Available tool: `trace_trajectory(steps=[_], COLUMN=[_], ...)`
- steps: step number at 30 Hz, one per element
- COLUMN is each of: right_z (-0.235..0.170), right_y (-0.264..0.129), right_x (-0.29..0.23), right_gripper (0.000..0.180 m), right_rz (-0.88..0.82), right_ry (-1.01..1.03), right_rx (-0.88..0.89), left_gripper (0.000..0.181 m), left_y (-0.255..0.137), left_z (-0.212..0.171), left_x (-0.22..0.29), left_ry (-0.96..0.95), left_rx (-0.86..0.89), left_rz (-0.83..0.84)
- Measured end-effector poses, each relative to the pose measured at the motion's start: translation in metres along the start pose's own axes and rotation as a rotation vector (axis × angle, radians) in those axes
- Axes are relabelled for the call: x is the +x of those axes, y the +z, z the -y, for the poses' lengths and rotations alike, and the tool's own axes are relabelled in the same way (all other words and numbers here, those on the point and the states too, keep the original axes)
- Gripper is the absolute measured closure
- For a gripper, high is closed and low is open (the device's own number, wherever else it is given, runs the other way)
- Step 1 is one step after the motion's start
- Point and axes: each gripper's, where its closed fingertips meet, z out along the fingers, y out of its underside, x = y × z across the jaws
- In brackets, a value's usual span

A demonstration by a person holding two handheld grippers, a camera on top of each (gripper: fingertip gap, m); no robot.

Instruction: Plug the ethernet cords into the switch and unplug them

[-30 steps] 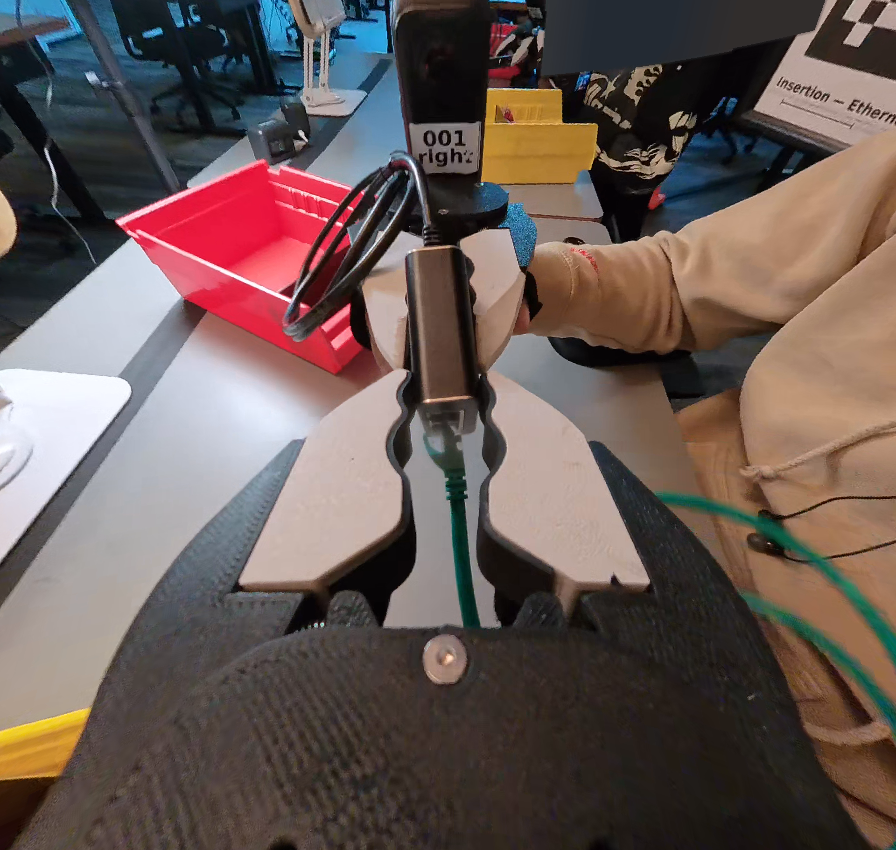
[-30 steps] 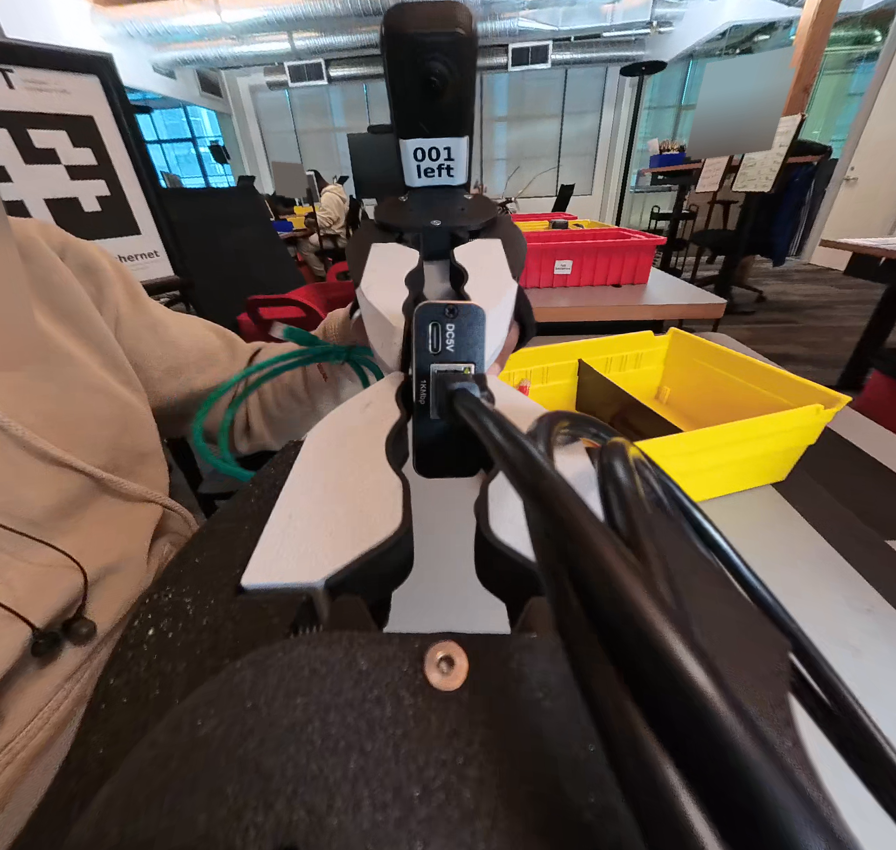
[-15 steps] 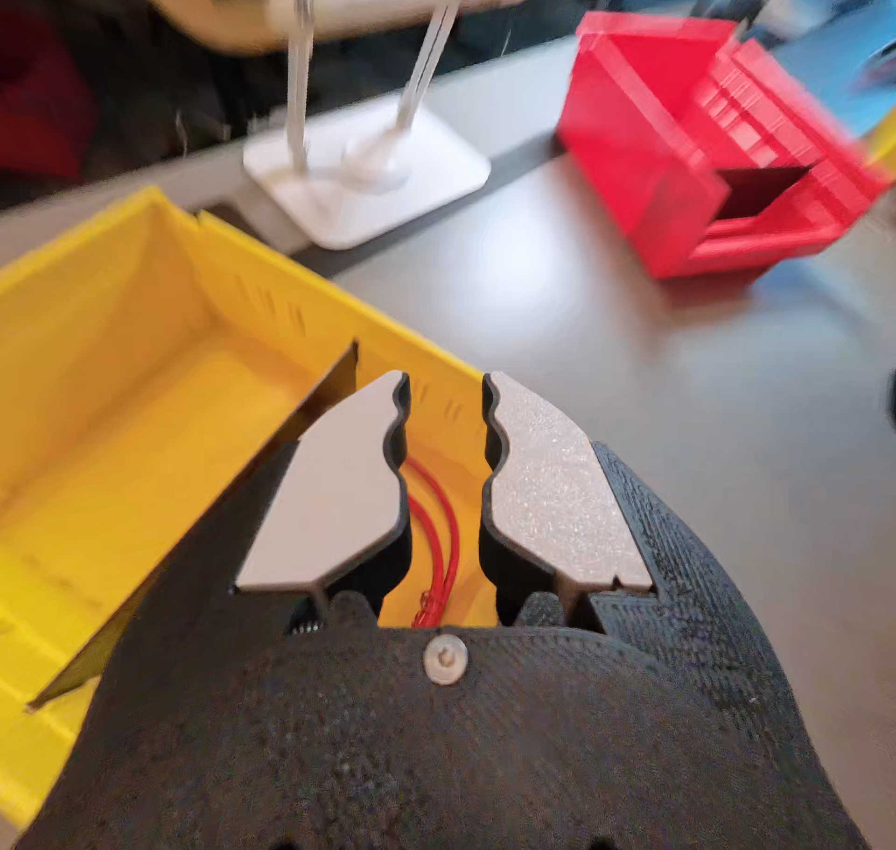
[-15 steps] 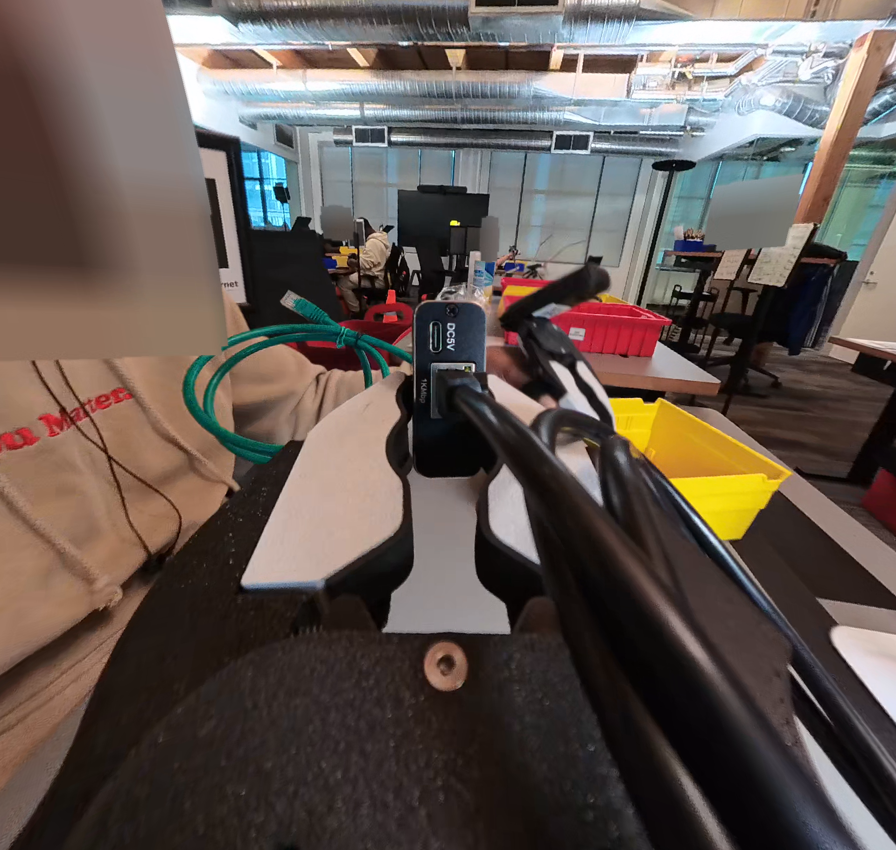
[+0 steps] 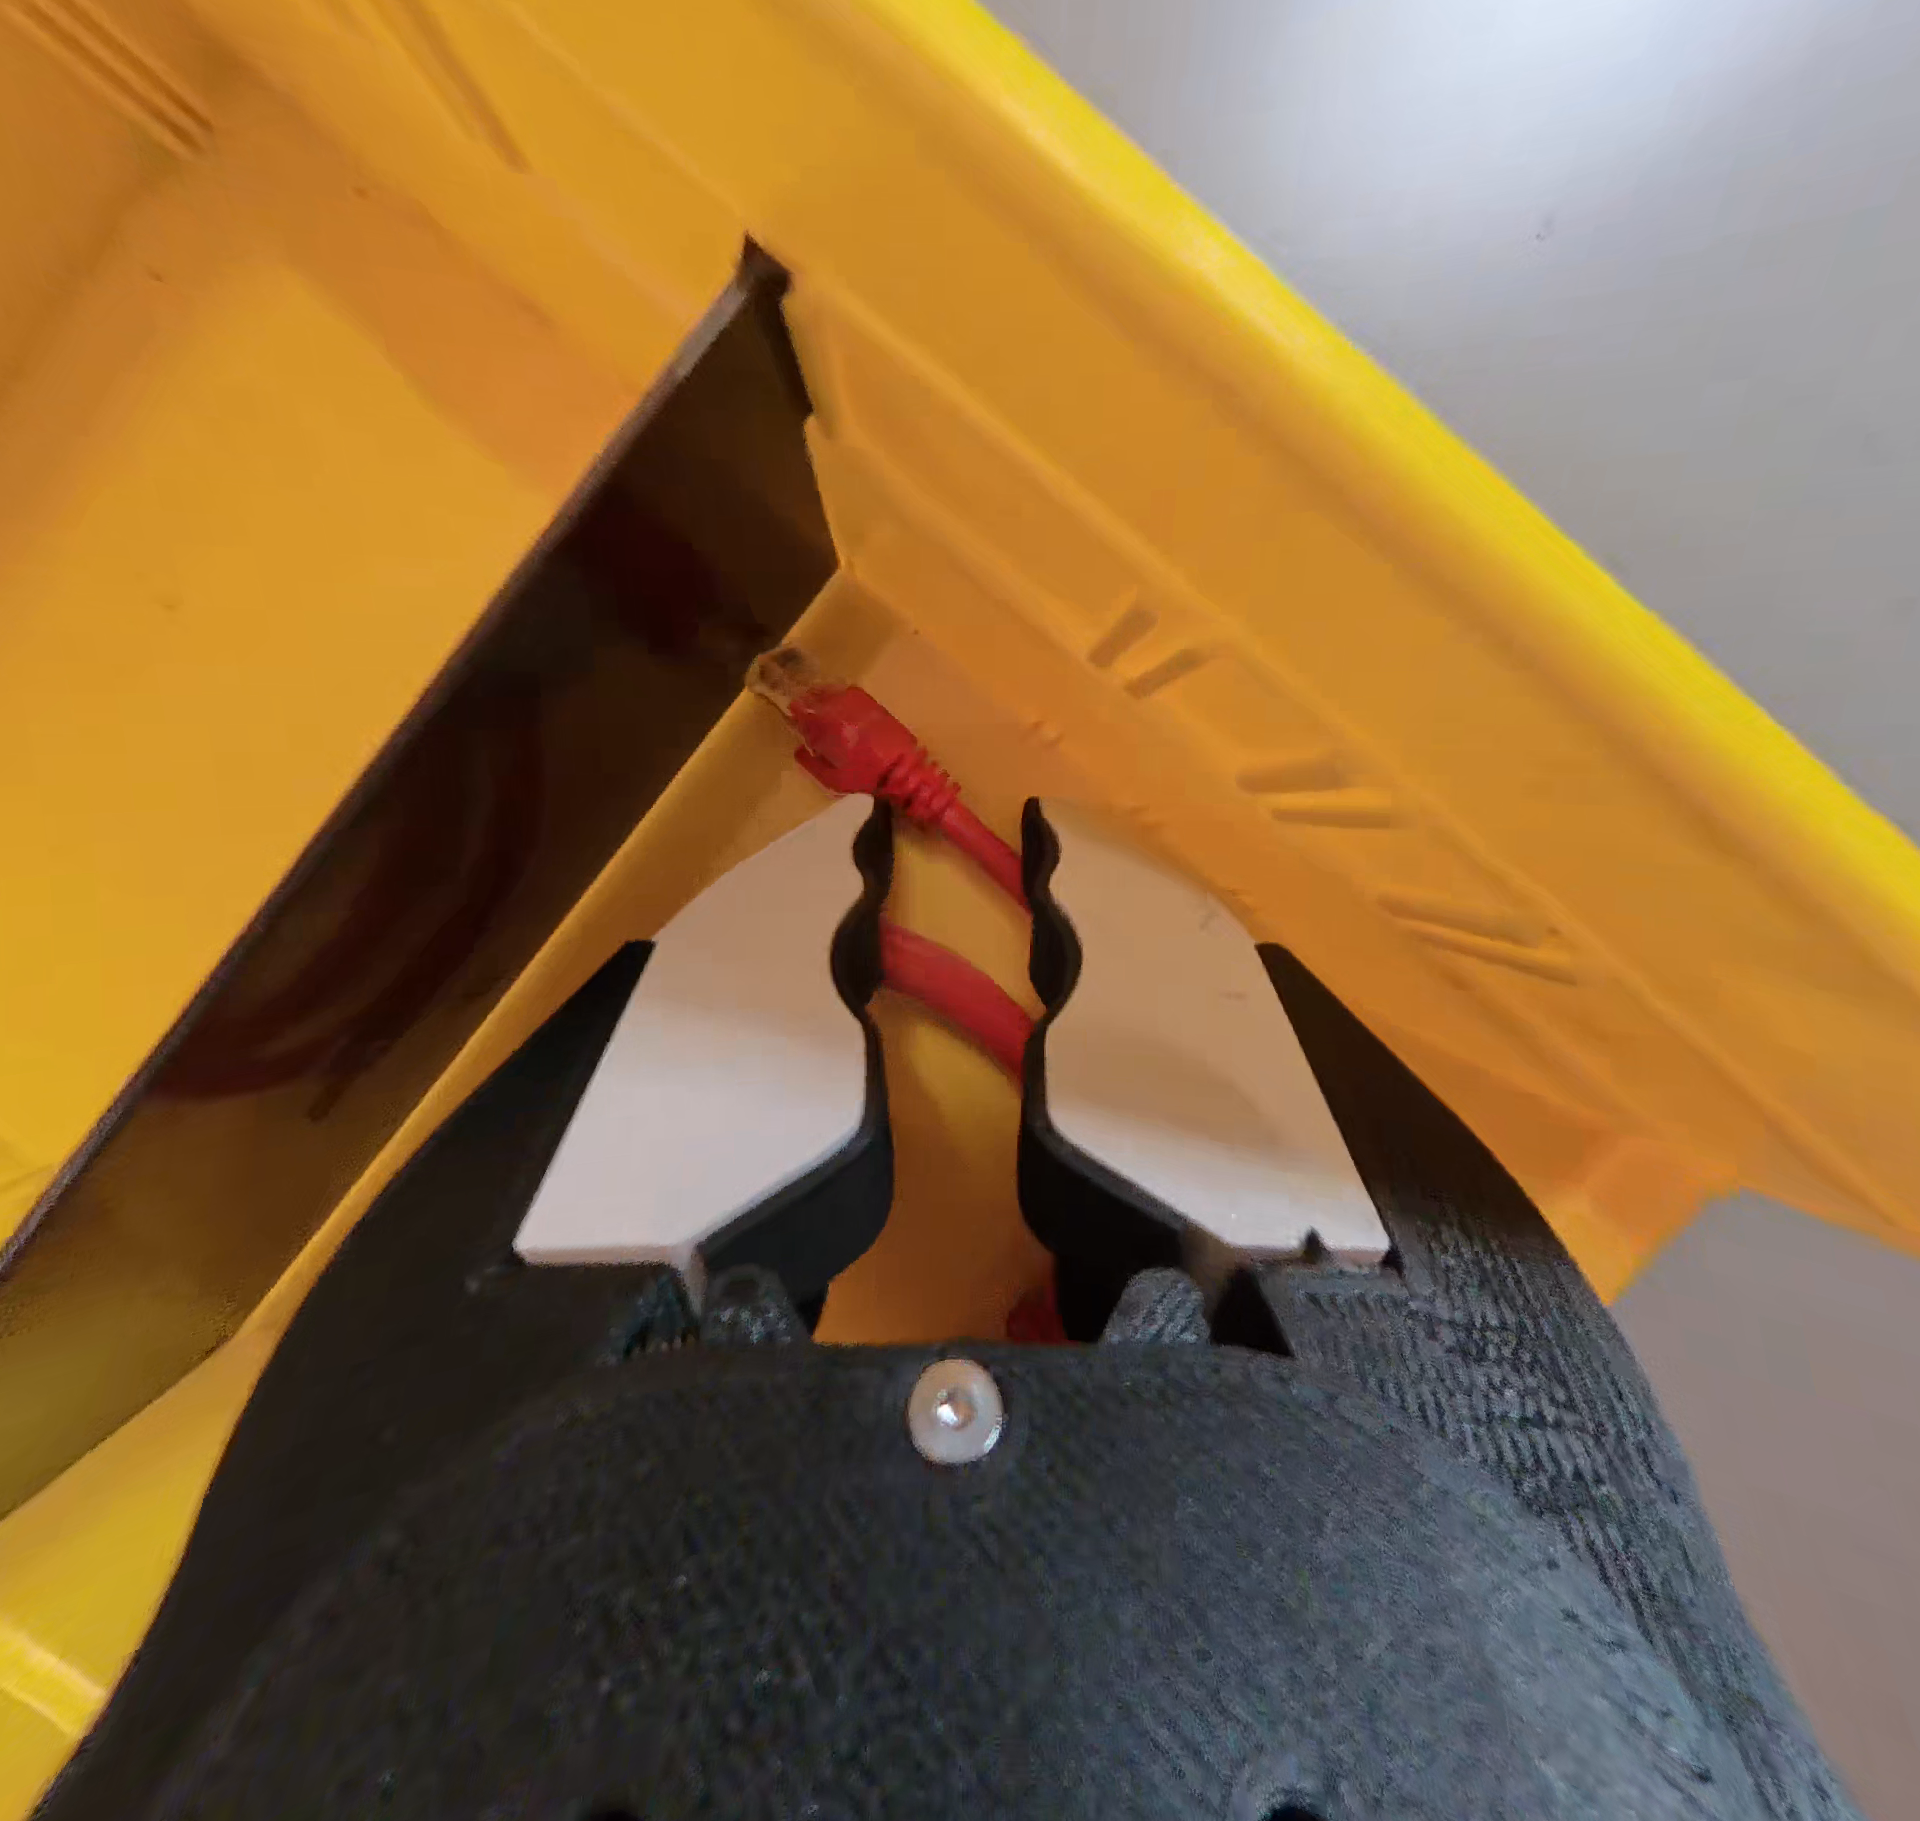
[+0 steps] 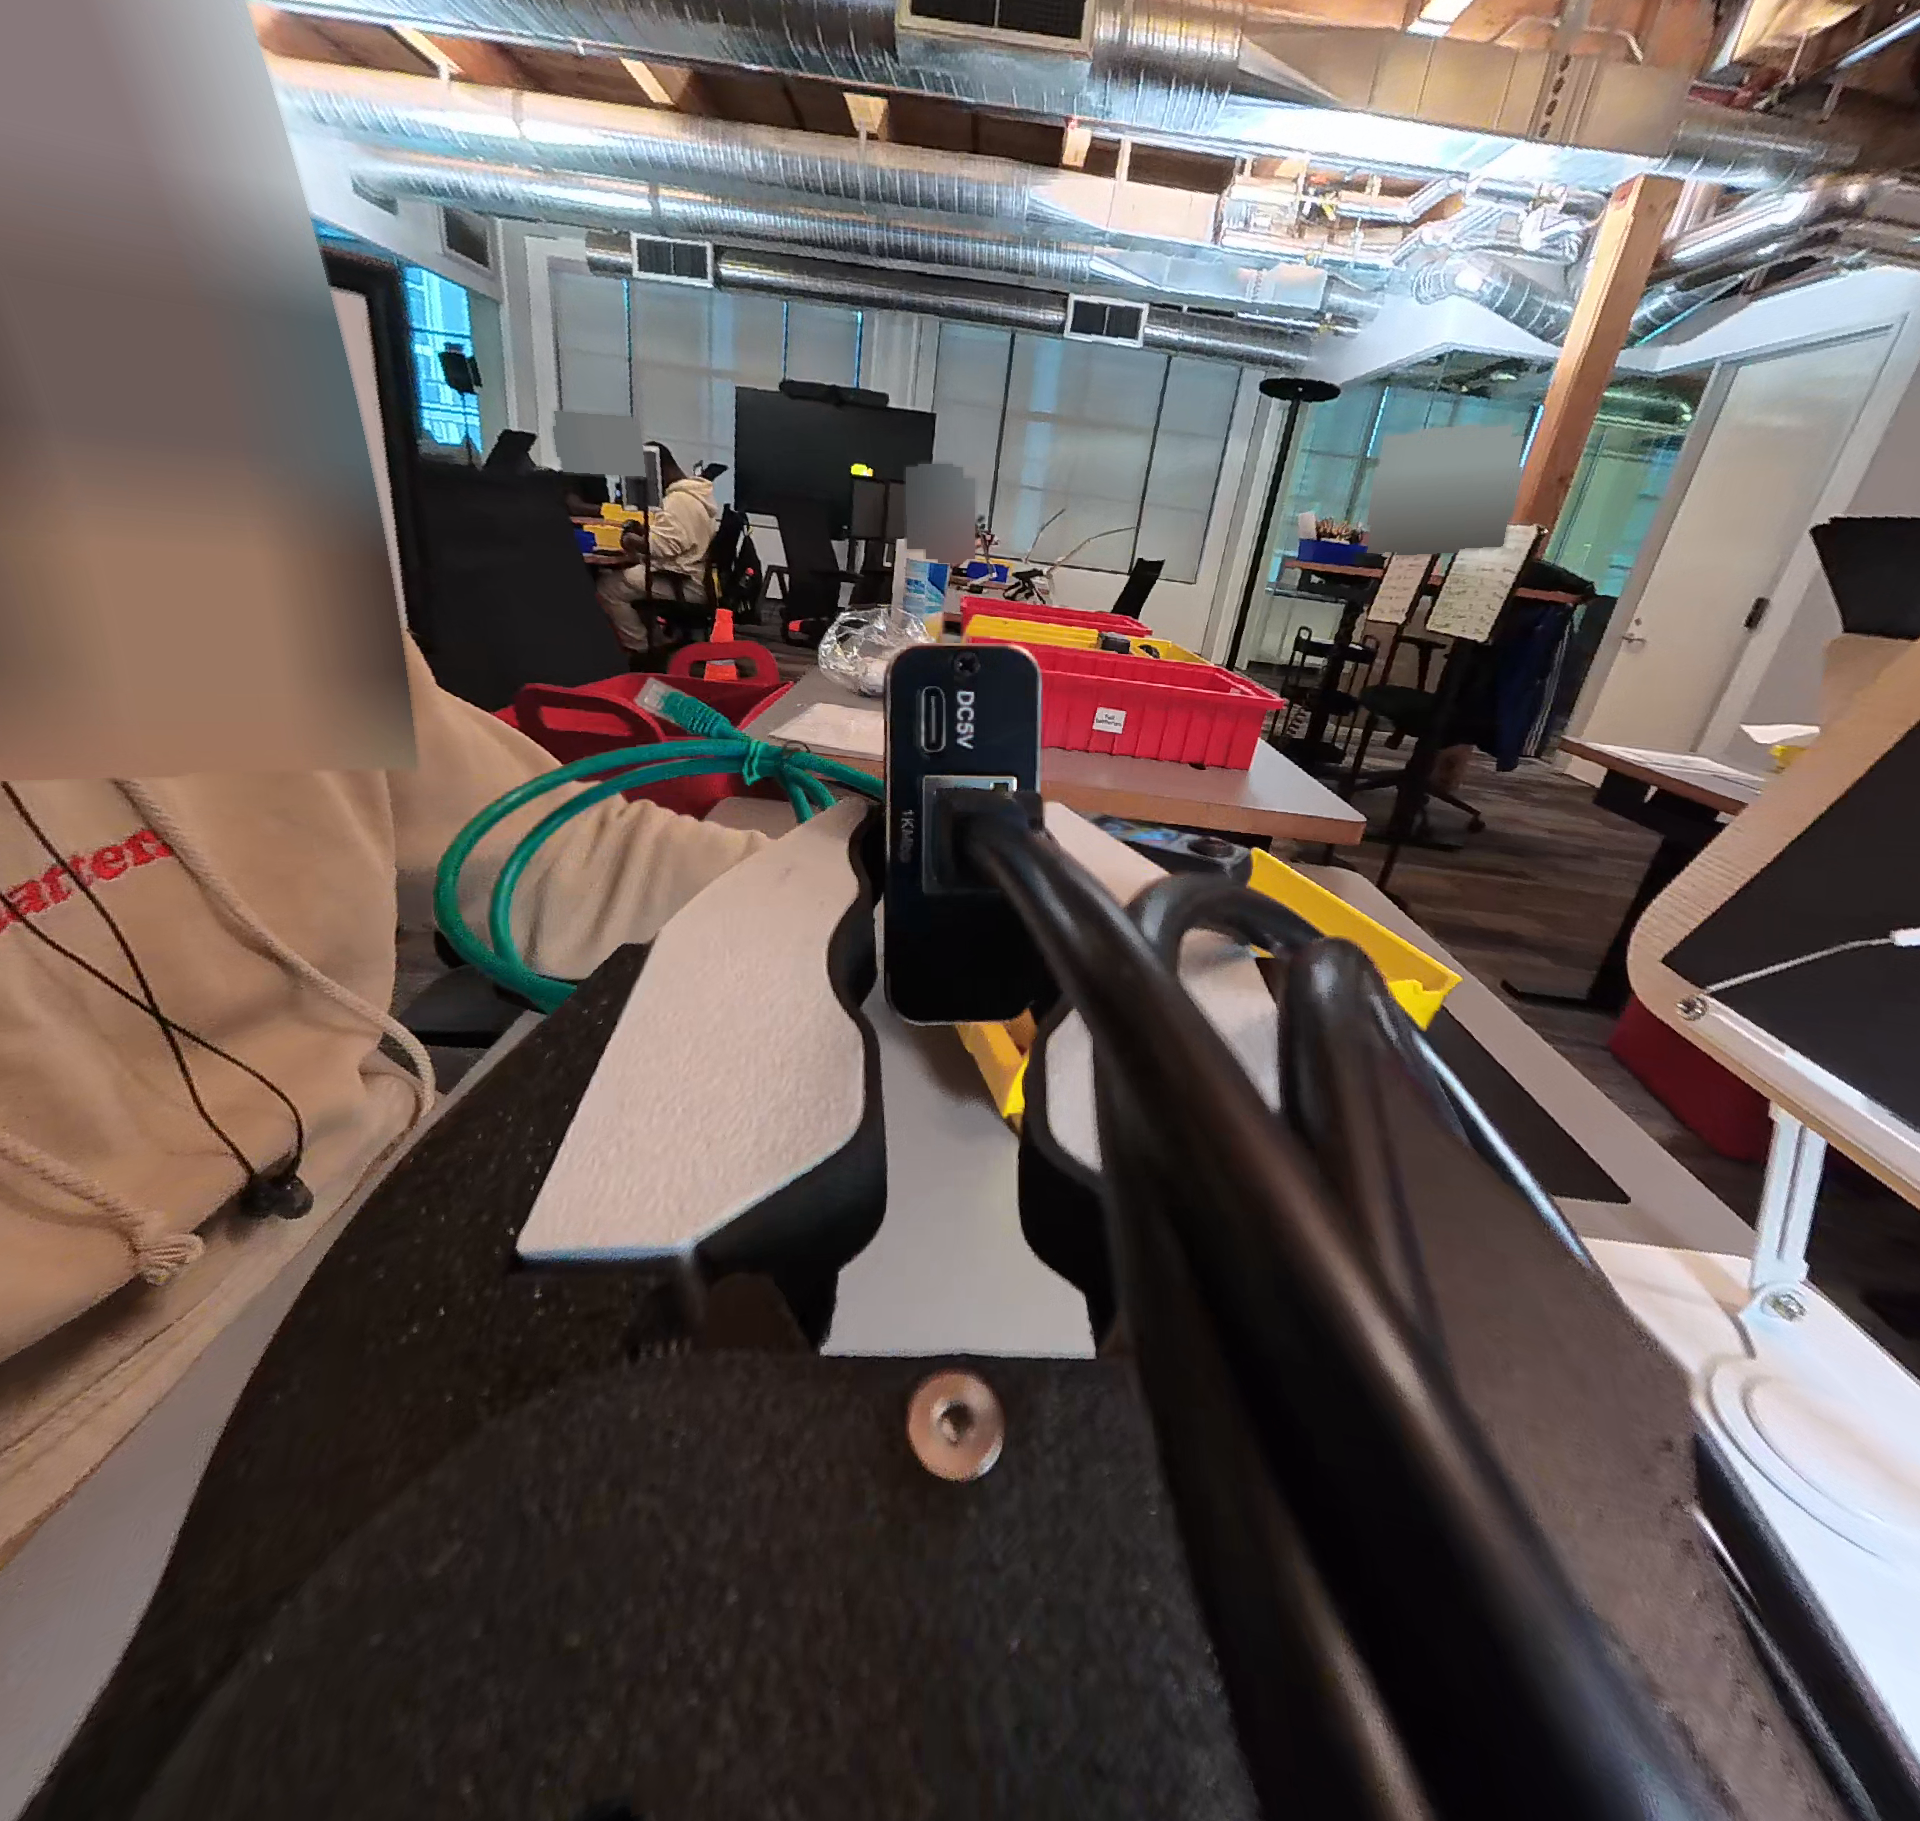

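In the left wrist view my left gripper (image 5: 954, 815) is down inside a yellow bin (image 5: 1247, 421), next to its black divider (image 5: 520, 784). Its jaws stand a narrow gap apart. A red ethernet cord (image 5: 951, 992) on the bin floor crosses that gap, and its plug (image 5: 847, 732) lies just ahead of the tips. My right gripper (image 6: 961, 836) is shut on the small black switch (image 6: 961, 898), held upright in the air. A black cord (image 6: 1143, 1044) is plugged into its near face. A coiled green cord (image 6: 623, 836) hangs from behind the switch.
The grey table (image 5: 1558, 161) lies beyond the bin wall. In the right wrist view a white stand base (image 6: 1818, 1408) is at the right, the yellow bin's corner (image 6: 1351, 940) shows behind the switch, and a person's beige sleeve (image 6: 156, 1044) is at the left. Red bins (image 6: 1143, 701) stand on a far table. There is about 40 centimeters between the tips of the two grippers.
My left gripper let go of the green cord at the switch, swung away and dropped into the yellow bin over the red cord. My right gripper still holds the switch, now tilted upward.
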Motion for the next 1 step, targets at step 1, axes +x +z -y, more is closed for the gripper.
trace_trajectory(steps=[1], right_z=[0.0005], right_y=[0.0002], right_x=[-0.0014], right_gripper=[0.155], right_rz=[0.006], right_ry=[-0.004], right_rx=[0.001], left_gripper=[0.158], left_y=[0.0005], left_z=[0.0008], left_x=[0.0019], left_ry=[0.008], left_rx=[0.002], left_rz=[-0.012])
